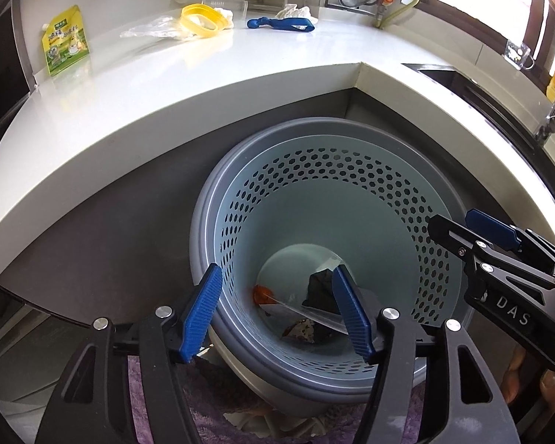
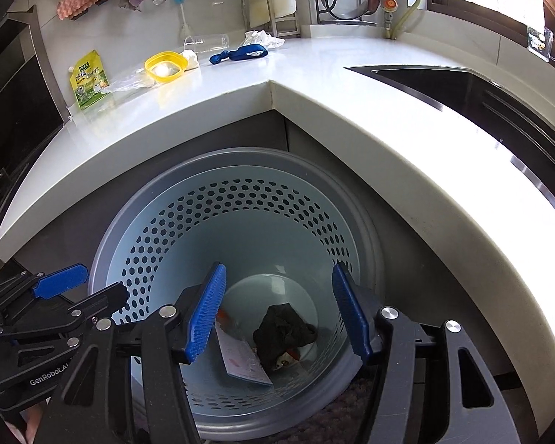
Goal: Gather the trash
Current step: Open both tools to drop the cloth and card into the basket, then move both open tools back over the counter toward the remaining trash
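Note:
A pale blue perforated trash bin (image 1: 351, 199) (image 2: 188, 229) stands on the floor under the white counter corner. Inside lie a black crumpled wad (image 1: 320, 290) (image 2: 283, 327), a flat clear wrapper (image 2: 240, 360) and an orange scrap (image 1: 259, 294). My left gripper (image 1: 277, 314) is open and empty above the bin's near rim. My right gripper (image 2: 279, 314) is open and empty over the bin mouth; it also shows in the left wrist view (image 1: 473, 236). On the counter lie a green-yellow pouch (image 1: 64, 42) (image 2: 88, 79), clear plastic film (image 1: 155, 29), a yellow ring lid (image 1: 201, 20) (image 2: 166, 64) and crumpled tissue (image 1: 296, 11) (image 2: 262, 39).
A blue strap-like object (image 1: 281, 24) (image 2: 238, 53) lies on the counter (image 1: 240, 74). A clear cup (image 2: 207, 42) lies at the back wall. A dark sink (image 2: 444, 81) sits to the right. A purple mat (image 1: 188, 418) lies below the bin. A kettle rack stands in the far corner.

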`<state>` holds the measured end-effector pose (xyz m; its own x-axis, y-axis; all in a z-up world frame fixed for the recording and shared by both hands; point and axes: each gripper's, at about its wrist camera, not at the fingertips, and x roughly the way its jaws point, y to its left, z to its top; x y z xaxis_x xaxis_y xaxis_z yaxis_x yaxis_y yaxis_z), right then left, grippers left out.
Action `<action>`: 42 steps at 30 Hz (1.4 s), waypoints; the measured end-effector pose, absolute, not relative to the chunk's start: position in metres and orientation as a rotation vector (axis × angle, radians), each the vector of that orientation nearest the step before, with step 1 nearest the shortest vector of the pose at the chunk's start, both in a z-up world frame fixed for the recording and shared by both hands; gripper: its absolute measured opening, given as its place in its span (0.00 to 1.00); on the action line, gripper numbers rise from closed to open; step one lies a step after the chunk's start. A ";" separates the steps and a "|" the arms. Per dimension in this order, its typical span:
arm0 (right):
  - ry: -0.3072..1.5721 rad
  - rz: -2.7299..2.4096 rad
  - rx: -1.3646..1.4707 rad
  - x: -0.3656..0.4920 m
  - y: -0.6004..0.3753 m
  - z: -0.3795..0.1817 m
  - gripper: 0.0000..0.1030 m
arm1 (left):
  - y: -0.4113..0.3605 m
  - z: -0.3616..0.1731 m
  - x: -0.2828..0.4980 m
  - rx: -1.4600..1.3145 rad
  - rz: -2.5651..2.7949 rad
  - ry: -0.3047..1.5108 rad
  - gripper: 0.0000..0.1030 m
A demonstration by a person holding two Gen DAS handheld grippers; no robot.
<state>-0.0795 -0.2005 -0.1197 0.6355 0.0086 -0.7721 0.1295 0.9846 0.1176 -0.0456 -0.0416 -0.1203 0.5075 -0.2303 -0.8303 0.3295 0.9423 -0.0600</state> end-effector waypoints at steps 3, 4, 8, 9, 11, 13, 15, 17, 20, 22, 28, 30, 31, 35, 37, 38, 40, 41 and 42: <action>0.872 -0.066 0.172 -0.080 -0.202 -0.119 0.56 | -0.040 -0.120 -0.046 0.110 -0.336 0.975 0.64; 0.868 -0.067 0.173 -0.081 -0.201 -0.118 0.57 | -0.040 -0.119 -0.046 0.109 -0.334 0.972 0.64; 0.857 -0.072 0.173 -0.081 -0.202 -0.116 0.58 | -0.038 -0.119 -0.045 0.107 -0.331 0.964 0.66; 0.856 -0.073 0.171 -0.081 -0.202 -0.115 0.58 | -0.037 -0.118 -0.045 0.104 -0.332 0.962 0.69; 0.852 -0.074 0.168 -0.080 -0.201 -0.114 0.59 | -0.036 -0.116 -0.045 0.102 -0.329 0.951 0.71; 0.847 -0.072 0.167 -0.080 -0.200 -0.113 0.59 | -0.034 -0.112 -0.044 0.104 -0.324 0.935 0.74; 0.842 -0.067 0.169 -0.079 -0.199 -0.111 0.60 | -0.032 -0.109 -0.043 0.101 -0.319 0.920 0.77; 0.834 -0.066 0.174 -0.078 -0.200 -0.110 0.62 | -0.029 -0.105 -0.041 0.094 -0.315 0.907 0.78; 0.825 -0.064 0.182 -0.075 -0.201 -0.105 0.62 | -0.024 -0.098 -0.037 0.092 -0.304 0.889 0.79; 0.809 -0.061 0.190 -0.072 -0.203 -0.100 0.62 | -0.020 -0.092 -0.033 0.086 -0.299 0.876 0.82; 0.757 -0.045 0.188 -0.053 -0.208 -0.078 0.64 | -0.009 -0.065 -0.015 0.057 -0.273 0.809 0.87; 0.739 -0.033 0.188 -0.043 -0.208 -0.069 0.64 | -0.007 -0.056 -0.005 0.054 -0.259 0.785 0.89; 0.729 -0.026 0.187 -0.037 -0.209 -0.064 0.64 | -0.005 -0.051 0.000 0.050 -0.250 0.770 0.90; 0.692 0.001 0.195 -0.010 -0.213 -0.046 0.66 | 0.001 -0.031 0.024 0.035 -0.214 0.719 0.92; 0.678 0.007 0.202 0.006 -0.217 -0.037 0.66 | 0.002 -0.023 0.036 0.033 -0.190 0.700 0.93; 0.671 0.006 0.199 0.014 -0.219 -0.033 0.66 | 0.003 -0.020 0.043 0.033 -0.177 0.691 0.93; 0.653 0.004 0.183 0.029 -0.221 -0.025 0.68 | 0.004 -0.014 0.057 0.031 -0.155 0.677 0.94; 0.649 0.003 0.176 0.037 -0.222 -0.022 0.69 | 0.005 -0.011 0.064 0.029 -0.145 0.672 0.94; 0.647 0.002 0.170 0.046 -0.223 -0.019 0.69 | 0.006 -0.009 0.070 0.024 -0.138 0.668 0.94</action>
<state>0.0460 -0.2229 -0.0194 0.7986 0.0549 -0.5993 0.0511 0.9860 0.1584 0.0705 0.0057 -0.0089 0.7763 -0.1199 -0.6189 0.1352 0.9906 -0.0222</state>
